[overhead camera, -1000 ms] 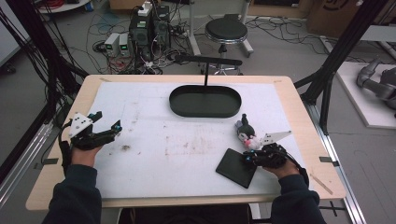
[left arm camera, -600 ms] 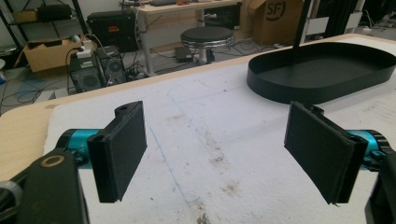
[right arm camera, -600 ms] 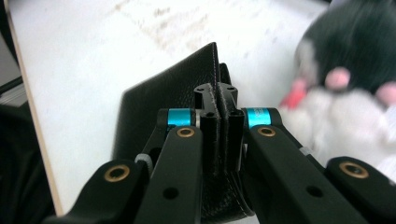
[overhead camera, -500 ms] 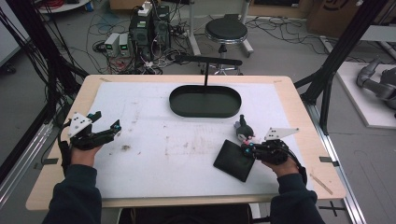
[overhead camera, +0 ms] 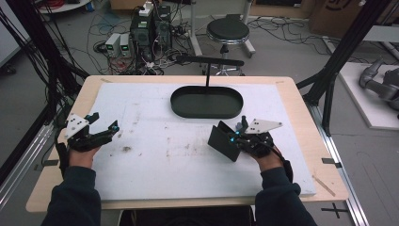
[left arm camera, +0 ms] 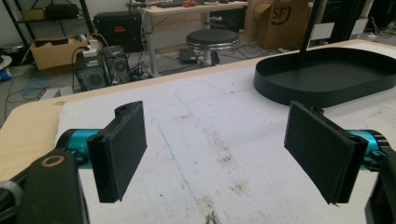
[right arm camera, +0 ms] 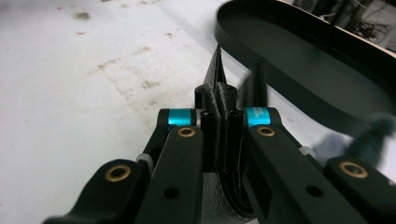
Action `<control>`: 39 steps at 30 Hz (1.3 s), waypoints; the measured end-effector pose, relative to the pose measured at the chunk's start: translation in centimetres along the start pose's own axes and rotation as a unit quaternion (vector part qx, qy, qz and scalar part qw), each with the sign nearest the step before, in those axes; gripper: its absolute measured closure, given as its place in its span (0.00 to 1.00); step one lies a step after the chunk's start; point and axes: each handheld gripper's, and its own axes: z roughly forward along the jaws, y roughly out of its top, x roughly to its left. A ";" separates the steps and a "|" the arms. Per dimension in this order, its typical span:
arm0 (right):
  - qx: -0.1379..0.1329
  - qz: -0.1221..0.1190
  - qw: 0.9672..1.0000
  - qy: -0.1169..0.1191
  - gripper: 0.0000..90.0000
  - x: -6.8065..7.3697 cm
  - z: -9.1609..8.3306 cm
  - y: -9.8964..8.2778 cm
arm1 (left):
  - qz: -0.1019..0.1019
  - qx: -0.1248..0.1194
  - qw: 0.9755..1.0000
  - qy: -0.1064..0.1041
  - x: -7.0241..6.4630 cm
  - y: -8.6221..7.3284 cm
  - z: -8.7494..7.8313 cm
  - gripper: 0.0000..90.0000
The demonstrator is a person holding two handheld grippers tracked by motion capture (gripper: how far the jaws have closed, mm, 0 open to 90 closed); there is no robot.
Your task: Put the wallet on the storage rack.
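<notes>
My right gripper (overhead camera: pixel 234 137) is shut on a flat black wallet-like piece (overhead camera: pixel 222 140), which hangs tilted just above the white mat, in front of the black oval tray (overhead camera: pixel 178 100). In the right gripper view the jaws pinch the textured folded piece (right arm camera: pixel 218 70) edge-on at the gripper (right arm camera: pixel 219 114), with the tray (right arm camera: pixel 299 60) ahead to the right. At the table's left side my left gripper (overhead camera: pixel 104 122) rests open. Nothing lies between its wide-apart pads (left arm camera: pixel 122 149) in the left gripper view, and the tray (left arm camera: pixel 327 77) shows far right.
A white mat (overhead camera: pixel 155 155) with brown stains covers the wooden table (overhead camera: pixel 301 108). A thin black post with a crossbar (overhead camera: pixel 207 70) rises at the tray's far rim. Beyond the table stand a stool (overhead camera: pixel 227 32), computers and cables on the floor.
My right gripper has risen and moved toward the tray, lifting the black piece off the mat and tipping it up on edge. The left gripper has stayed put.
</notes>
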 end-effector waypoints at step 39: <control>-0.006 -0.053 0.998 0.042 0.82 2.2 1.7 0.4 | -0.001 0.004 1.000 0.000 0.0 -0.1 0.0 0.23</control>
